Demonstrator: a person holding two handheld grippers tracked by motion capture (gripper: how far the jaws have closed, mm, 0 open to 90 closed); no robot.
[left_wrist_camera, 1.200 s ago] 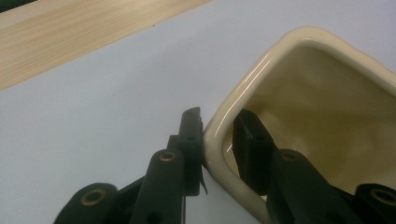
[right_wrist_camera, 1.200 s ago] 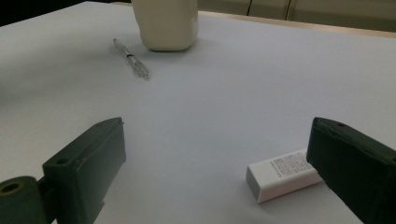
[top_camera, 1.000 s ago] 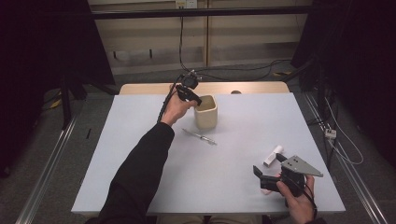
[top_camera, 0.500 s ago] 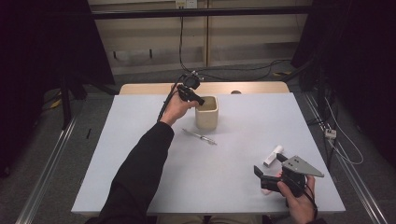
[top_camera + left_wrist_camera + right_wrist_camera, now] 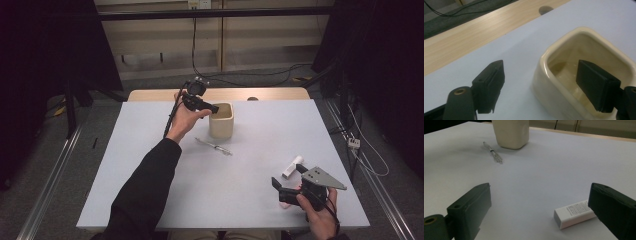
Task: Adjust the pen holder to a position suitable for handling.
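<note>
Now your left gripper (image 5: 541,87) has just been opening over the cream cup (image 5: 584,75), nothing between; your right gripper (image 5: 544,215), jaws apart, next closes on the eraser (image 5: 574,213).

A cream, square-mouthed ceramic cup (image 5: 221,121) stands upright on the table's far half — empty inside.

White table (image 5: 150,165): cream cup (image 5: 221,121), clear pen (image 5: 214,146) beside it, white eraser (image 5: 292,166) near right edge.

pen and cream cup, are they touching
Apart. In the right gripper view, bare table shows between the pen and the base of the cream cup; the high view shows the same gap.
</note>
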